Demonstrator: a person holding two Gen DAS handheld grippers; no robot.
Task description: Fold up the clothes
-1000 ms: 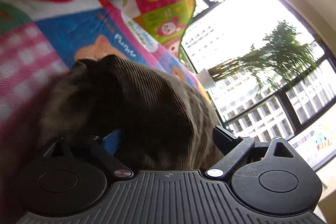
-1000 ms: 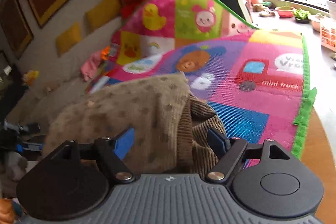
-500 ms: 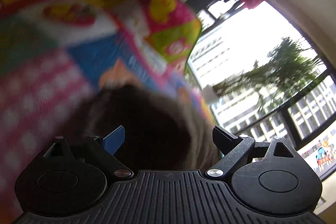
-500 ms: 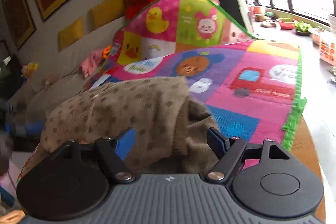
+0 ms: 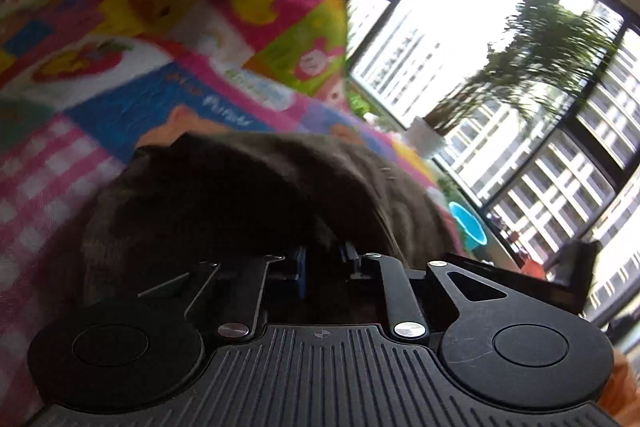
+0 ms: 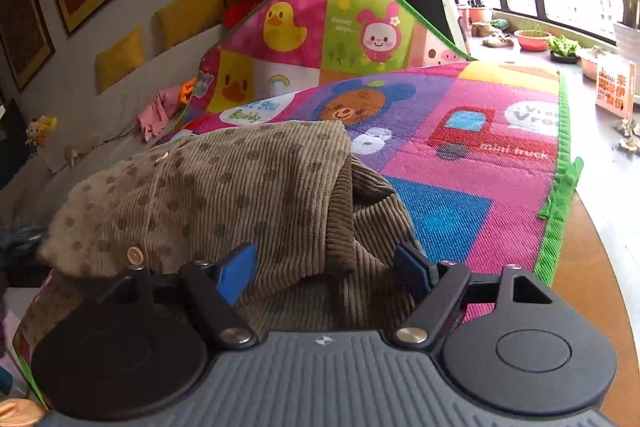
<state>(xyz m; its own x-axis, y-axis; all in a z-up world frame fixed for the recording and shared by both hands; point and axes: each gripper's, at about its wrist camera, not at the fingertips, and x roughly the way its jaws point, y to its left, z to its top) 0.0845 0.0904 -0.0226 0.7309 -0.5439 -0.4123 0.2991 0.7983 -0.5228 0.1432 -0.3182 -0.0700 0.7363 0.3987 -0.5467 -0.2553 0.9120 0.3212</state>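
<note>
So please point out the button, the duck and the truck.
button [image 6: 135, 255], right wrist view, its round face.
duck [image 6: 283, 27], right wrist view, its yellow body.
truck [image 6: 466, 131], right wrist view, its red side.

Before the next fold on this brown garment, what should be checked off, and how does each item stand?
1. Left tongs gripping cloth: ok, pads nearly together with dark fabric of the brown corduroy garment between them.
2. Right tongs gripping cloth: not ok, pads wide apart, garment lies between them unpinched.
3. Garment on the play mat: ok, it rests on the mat, away from the green edge.
4. Garment flat and smooth: not ok, it sits bunched, one layer lapped over another.
5. Button side closed: cannot tell.
6. Left view sharp enough to judge the pinch: not ok, blurred and dark.
</note>
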